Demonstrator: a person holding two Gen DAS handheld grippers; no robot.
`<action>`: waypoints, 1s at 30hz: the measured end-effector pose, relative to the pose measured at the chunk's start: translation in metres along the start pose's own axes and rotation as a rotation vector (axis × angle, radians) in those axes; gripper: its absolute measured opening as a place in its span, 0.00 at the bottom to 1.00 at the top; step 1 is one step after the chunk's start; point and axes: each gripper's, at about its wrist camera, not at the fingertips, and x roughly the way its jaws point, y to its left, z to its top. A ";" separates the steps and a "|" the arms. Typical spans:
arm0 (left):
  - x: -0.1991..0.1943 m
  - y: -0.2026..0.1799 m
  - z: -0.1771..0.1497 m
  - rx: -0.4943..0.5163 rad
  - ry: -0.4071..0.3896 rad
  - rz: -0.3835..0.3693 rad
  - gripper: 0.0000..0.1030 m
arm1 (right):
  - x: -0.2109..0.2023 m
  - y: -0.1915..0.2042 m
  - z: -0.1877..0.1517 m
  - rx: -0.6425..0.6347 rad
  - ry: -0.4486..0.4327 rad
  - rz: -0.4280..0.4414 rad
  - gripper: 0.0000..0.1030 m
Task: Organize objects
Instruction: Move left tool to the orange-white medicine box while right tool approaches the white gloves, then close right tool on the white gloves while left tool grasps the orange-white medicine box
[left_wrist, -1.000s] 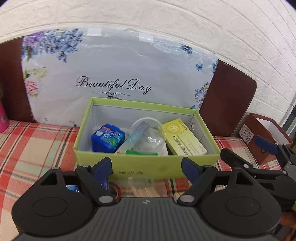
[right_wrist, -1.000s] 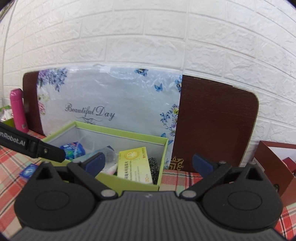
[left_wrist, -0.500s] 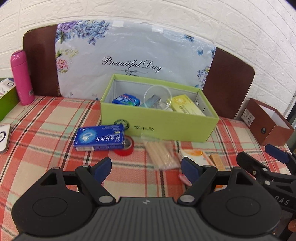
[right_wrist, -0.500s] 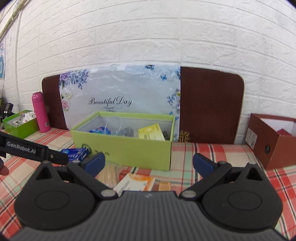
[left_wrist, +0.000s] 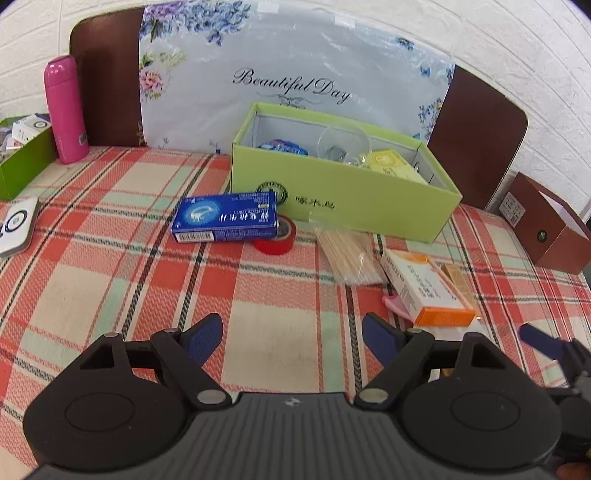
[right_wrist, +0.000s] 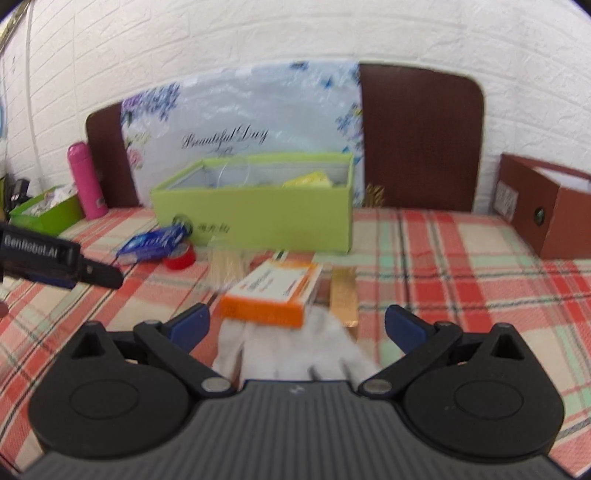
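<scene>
A light green box (left_wrist: 354, 199) stands at the back of the plaid table and holds a clear cup (left_wrist: 343, 142), a blue pack and a yellow carton; it also shows in the right wrist view (right_wrist: 255, 218). In front lie a blue carton (left_wrist: 225, 218), a red tape roll (left_wrist: 277, 240), a bag of wooden sticks (left_wrist: 347, 258) and an orange-and-white carton (left_wrist: 424, 288). My left gripper (left_wrist: 291, 339) is open and empty above bare cloth. My right gripper (right_wrist: 295, 325) is open, just short of the orange-and-white carton (right_wrist: 273, 291), over a white glove (right_wrist: 295, 350).
A pink bottle (left_wrist: 66, 110) and a dark green tray (left_wrist: 22, 158) stand at the left. A brown box (left_wrist: 546, 229) stands at the right. A white device (left_wrist: 16, 225) lies at the left edge. A floral board (left_wrist: 291, 74) leans on the brick wall.
Both grippers have pulled back from the green box and tipped down toward the table. The loose things in front of the box have come into view. Both stay open.
</scene>
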 end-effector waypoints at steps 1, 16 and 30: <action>0.001 0.000 -0.002 0.001 0.007 -0.002 0.83 | 0.004 0.003 -0.003 -0.007 0.014 -0.005 1.00; 0.039 -0.074 0.009 0.138 0.049 -0.168 0.83 | -0.014 0.031 -0.030 -0.120 0.070 0.035 0.28; 0.110 -0.102 0.004 0.258 0.144 -0.186 0.69 | -0.056 0.009 -0.051 -0.014 0.107 0.119 0.28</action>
